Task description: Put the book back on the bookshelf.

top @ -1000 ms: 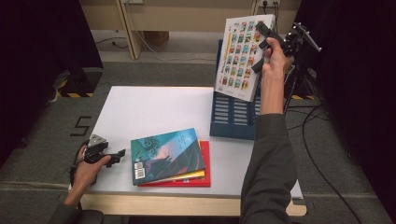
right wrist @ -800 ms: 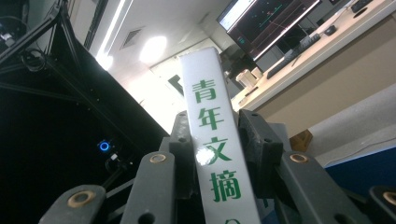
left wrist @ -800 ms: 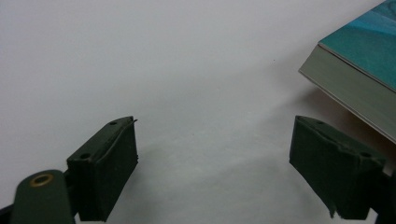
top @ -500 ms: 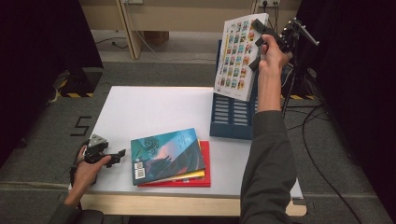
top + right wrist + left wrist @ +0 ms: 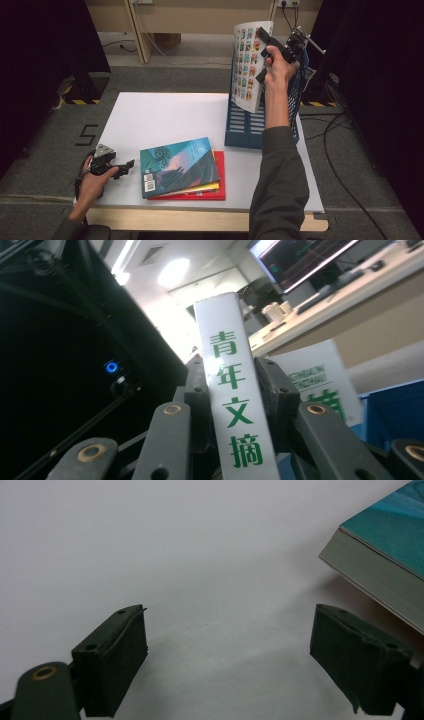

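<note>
A: In the high view, what does the right hand-held gripper (image 5: pixel 264 40) hold?

B: A thin magazine (image 5: pixel 248 67), its white cover printed with rows of small coloured pictures. It hangs nearly upright in the air, just above the blue slotted file rack (image 5: pixel 245 127) at the far right of the white table (image 5: pixel 160 115). The jaws are clamped on its upper edge.

A: And the left hand-held gripper (image 5: pixel 125 165)?

B: It rests low on the table near the front left corner, beside a stack of books (image 5: pixel 182 170): a teal glossy cover on top, a yellow one under it, a red one at the bottom.

A: What does the left gripper view add?

B: The two black padded jaws stand wide apart with nothing between them, over the smooth matt table top (image 5: pixel 175 555). The teal book's corner (image 5: pixel 385 555) shows at the upper right, with its grey block of page edges.

A: And the right gripper view?

B: The jaws are closed tight on the magazine's flat white spine (image 5: pixel 232 390), which carries green Chinese characters running down it. Behind, part of another white printed cover (image 5: pixel 320 380) with green lettering stands by the rack's blue wall (image 5: pixel 395 410).
</note>
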The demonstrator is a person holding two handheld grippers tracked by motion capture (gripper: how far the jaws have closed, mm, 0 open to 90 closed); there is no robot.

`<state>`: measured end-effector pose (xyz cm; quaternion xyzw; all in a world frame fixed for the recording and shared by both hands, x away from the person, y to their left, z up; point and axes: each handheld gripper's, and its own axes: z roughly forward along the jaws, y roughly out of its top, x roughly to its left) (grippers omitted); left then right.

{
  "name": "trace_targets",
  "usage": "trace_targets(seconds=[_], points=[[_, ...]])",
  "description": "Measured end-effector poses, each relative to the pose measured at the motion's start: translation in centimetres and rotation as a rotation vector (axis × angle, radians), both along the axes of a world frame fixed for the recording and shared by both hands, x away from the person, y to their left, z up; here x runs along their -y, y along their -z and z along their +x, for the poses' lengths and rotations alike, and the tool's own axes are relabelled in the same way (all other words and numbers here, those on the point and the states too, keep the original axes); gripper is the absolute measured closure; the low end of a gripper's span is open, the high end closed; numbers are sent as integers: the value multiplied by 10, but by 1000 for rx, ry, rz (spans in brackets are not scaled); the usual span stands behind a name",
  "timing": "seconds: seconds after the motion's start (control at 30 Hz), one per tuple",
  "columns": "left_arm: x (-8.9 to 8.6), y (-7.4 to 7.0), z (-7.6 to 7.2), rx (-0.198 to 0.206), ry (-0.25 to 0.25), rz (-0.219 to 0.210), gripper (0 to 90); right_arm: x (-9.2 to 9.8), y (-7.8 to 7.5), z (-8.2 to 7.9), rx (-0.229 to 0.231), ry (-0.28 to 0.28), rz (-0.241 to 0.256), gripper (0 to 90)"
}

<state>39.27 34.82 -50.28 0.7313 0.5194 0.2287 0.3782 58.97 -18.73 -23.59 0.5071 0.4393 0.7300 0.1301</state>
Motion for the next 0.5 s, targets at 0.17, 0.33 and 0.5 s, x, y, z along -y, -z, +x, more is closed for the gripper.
trace_targets(seconds=[0.17,0.33,0.5], points=[[0,0,0,5,1,3,145,7,12,-3,-2,39,23,706],[1,0,0,-1,5,10,145,22,29,-6,-14,57,42,704],[2,0,0,-3,3,16,145,19,42,-11,-19,44,24,704]])
